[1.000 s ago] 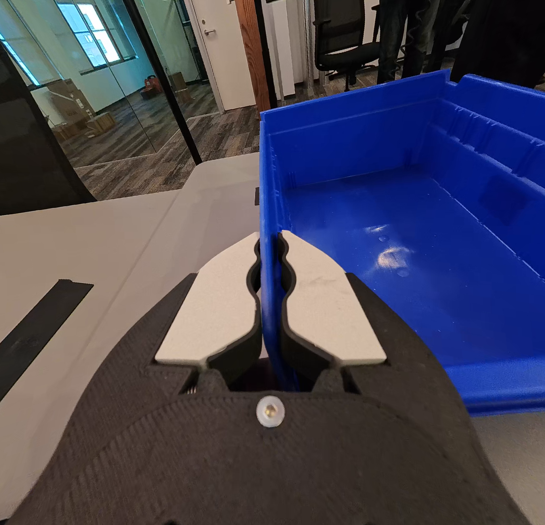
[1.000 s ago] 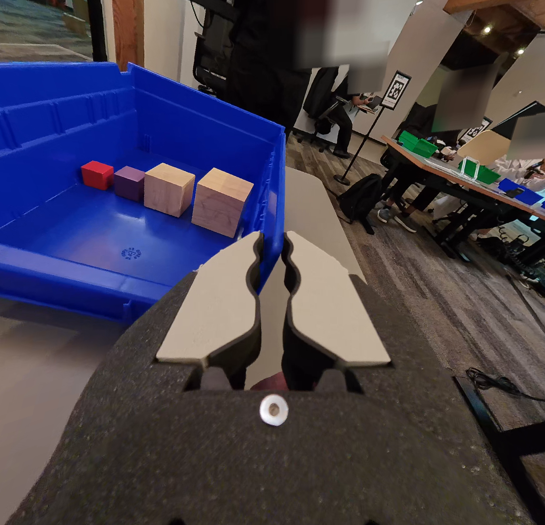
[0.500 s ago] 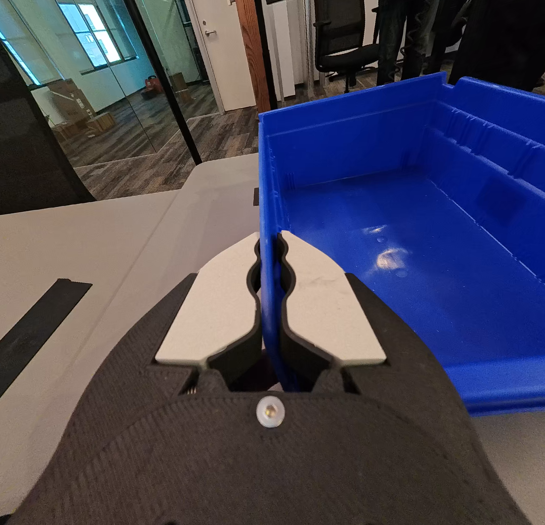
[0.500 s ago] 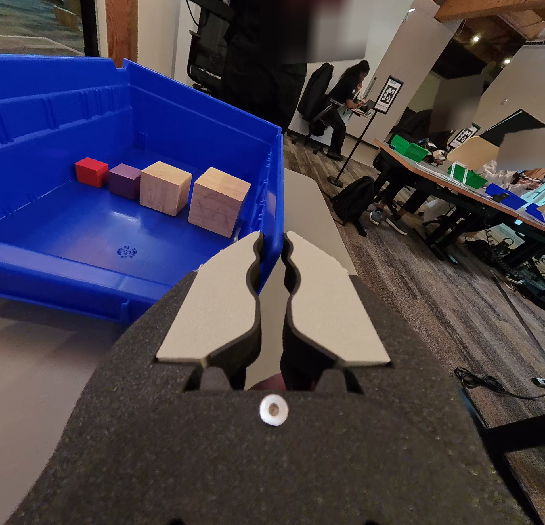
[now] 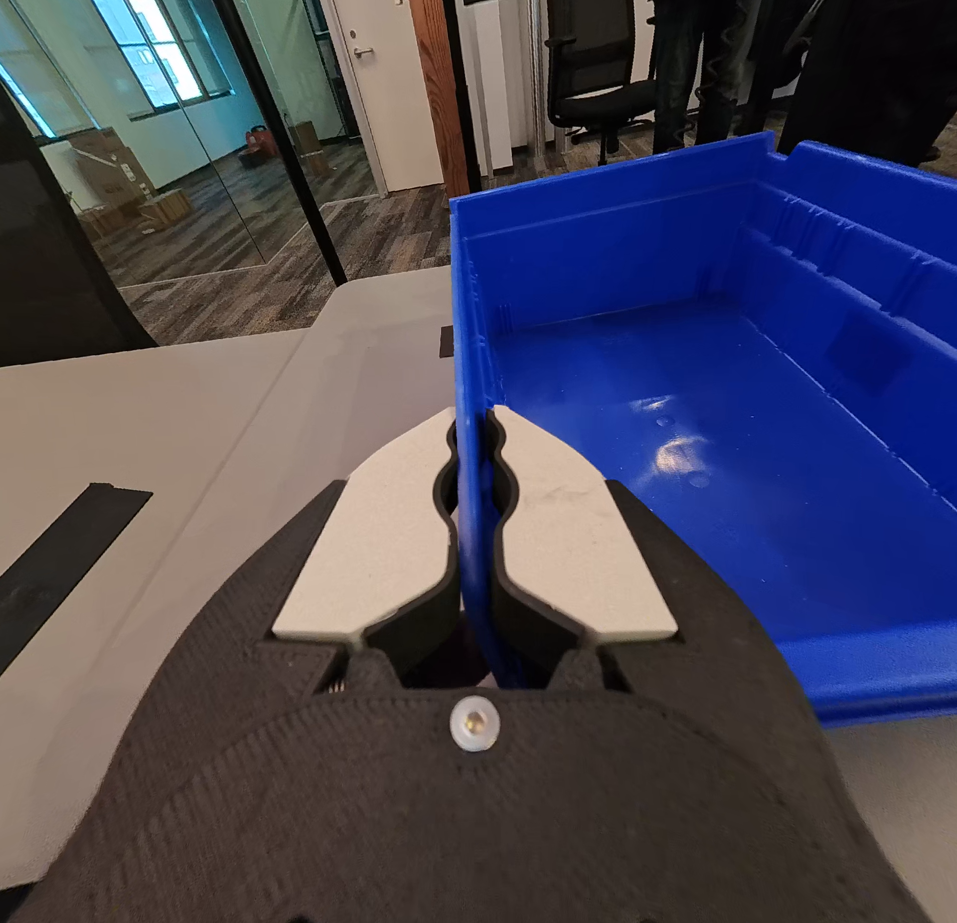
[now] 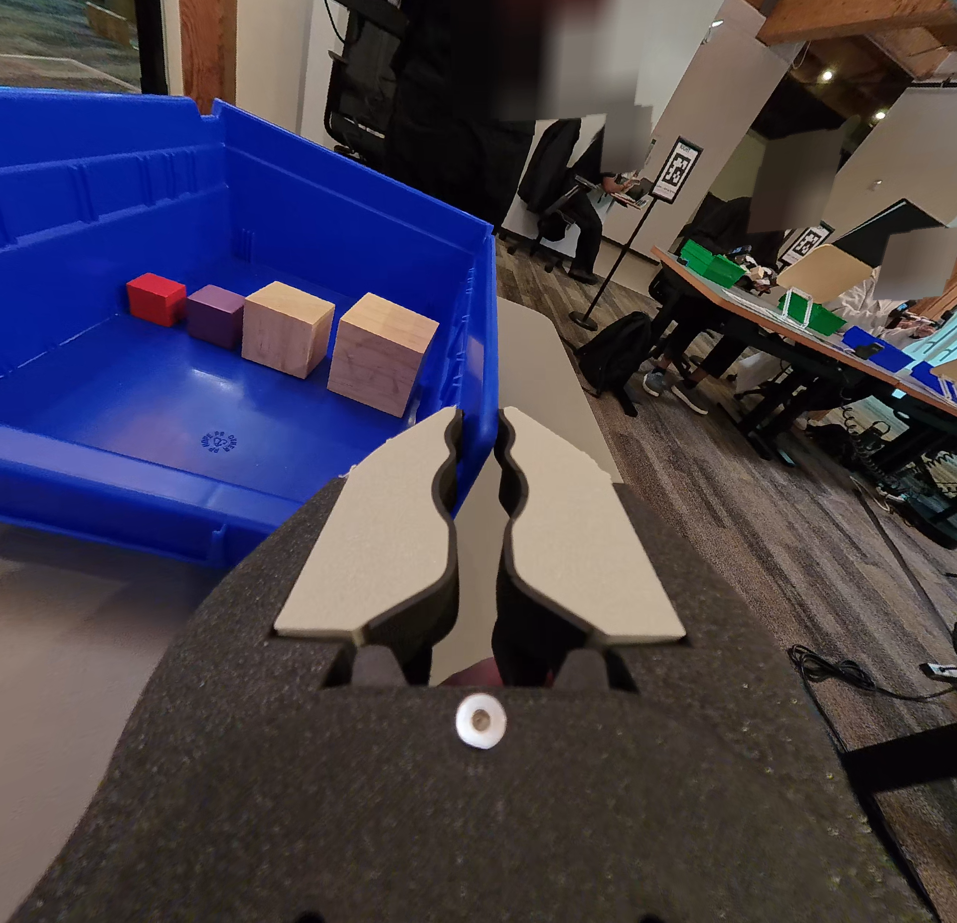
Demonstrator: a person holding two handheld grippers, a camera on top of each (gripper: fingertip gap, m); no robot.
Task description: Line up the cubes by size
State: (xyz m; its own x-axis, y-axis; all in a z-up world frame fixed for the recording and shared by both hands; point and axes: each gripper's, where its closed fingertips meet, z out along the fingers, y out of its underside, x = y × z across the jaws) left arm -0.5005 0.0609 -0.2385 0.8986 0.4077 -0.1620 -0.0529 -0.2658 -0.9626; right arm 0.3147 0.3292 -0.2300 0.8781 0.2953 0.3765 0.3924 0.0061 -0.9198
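Left gripper point(image 5: 472, 421) clamps the blue plastic bin's point(image 5: 595, 255) left wall; right gripper point(image 6: 479, 421) grips its right wall. Inside, red cube point(image 6: 155, 298), purple cube point(image 6: 215, 315) and two wooden cubes point(image 6: 331, 346) stand in a row, smallest to largest.

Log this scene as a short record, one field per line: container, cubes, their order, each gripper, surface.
container: blue bin, open top, on a pale table
cubes: four in one row inside the bin, at its right end
order, left to right in the right wrist view: red cube, purple cube, light wooden cube, larger wooden cube, smallest to largest
left gripper: closed on the bin's left wall
right gripper: closed on the bin's right wall
surface extras: black tape strip on the table
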